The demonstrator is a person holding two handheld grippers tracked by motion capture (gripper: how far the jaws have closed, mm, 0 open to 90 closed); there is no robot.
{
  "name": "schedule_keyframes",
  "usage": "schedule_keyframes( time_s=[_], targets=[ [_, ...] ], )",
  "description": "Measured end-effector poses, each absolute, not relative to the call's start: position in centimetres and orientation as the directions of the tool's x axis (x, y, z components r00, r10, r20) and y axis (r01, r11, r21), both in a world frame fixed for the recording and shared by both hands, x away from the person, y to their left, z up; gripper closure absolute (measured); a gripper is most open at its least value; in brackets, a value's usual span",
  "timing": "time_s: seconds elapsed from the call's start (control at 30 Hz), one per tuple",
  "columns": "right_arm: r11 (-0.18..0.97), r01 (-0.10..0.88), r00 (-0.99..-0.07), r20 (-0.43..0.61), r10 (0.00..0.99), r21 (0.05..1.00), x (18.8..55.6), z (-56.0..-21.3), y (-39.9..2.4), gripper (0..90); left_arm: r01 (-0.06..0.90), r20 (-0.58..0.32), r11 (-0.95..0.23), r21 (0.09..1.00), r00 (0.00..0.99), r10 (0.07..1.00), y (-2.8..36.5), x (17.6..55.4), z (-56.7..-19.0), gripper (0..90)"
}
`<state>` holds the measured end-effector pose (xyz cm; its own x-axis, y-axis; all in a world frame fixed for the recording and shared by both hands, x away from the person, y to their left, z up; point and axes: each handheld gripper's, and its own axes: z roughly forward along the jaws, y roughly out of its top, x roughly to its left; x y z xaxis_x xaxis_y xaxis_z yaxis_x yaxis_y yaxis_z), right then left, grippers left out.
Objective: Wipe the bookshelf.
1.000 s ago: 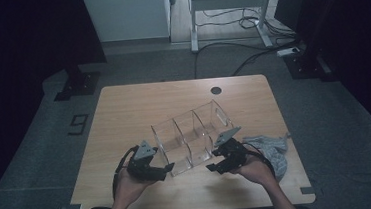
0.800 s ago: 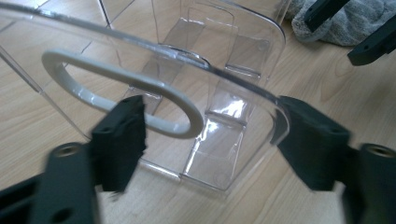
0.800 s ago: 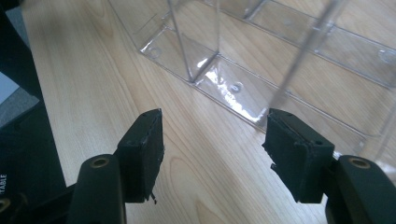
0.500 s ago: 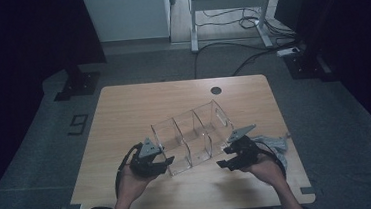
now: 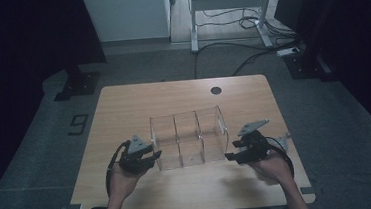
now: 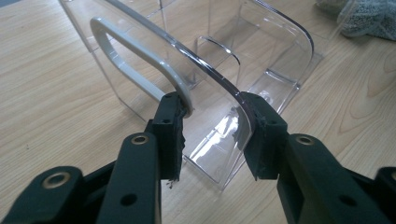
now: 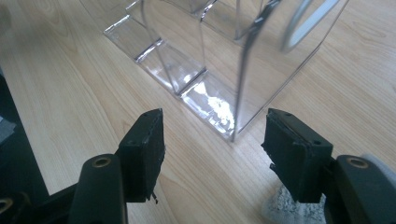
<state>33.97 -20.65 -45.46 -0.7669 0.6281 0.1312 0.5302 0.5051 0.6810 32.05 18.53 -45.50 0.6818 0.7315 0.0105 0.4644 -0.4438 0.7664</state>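
From above, the clear bin (image 5: 189,139) lies mid-table, long axis left to right. The left gripper (image 5: 150,156) is at its left end, the right gripper (image 5: 234,157) just off its right end.

In the left gripper view, the jaws have just been closing and now clamp the bin's end wall and its grey handle (image 6: 135,60).

In the right gripper view, the jaws stand open and empty, the bin's corner just ahead between them. A grey cloth (image 7: 292,205) lies beneath.

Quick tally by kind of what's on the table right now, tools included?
Clear organizer bin with three compartments: 1
Grey cloth: 1
Hand-held tools, left tool and right tool: 2
Total: 4
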Motion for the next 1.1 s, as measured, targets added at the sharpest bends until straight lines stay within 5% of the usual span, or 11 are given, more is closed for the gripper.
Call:
schedule_keyframes(
  time_s=[0.37, 0.57, 0.8, 1.1],
  targets=[
    [0.523, 0.519, -0.765, 0.095, 0.637, 0.676, 34.1, -45.8, -19.9, 41.7, 0.458, -0.023, -0.423, 0.781, 0.700, 0.714, 19.5, 33.4, -45.8, 64.4],
    [0.528, 0.507, -0.757, 0.060, 0.650, 0.682, 34.0, -45.9, -19.4, 47.3, 0.462, -0.018, -0.431, 0.775, 0.698, 0.716, 19.7, 32.6, -46.3, 55.4],
    [0.511, 0.506, -0.747, 0.056, 0.663, 0.695, 34.1, -46.0, -19.3, 62.4, 0.467, 0.026, -0.494, 0.733, 0.707, 0.707, 19.6, 32.1, -46.9, 72.8],
    [0.497, 0.512, -0.742, 0.069, 0.667, 0.700, 35.2, -46.2, -19.3, 64.0, 0.473, 0.013, -0.491, 0.731, 0.711, 0.703, 19.6, 33.7, -46.8, 75.6]
  ],
)
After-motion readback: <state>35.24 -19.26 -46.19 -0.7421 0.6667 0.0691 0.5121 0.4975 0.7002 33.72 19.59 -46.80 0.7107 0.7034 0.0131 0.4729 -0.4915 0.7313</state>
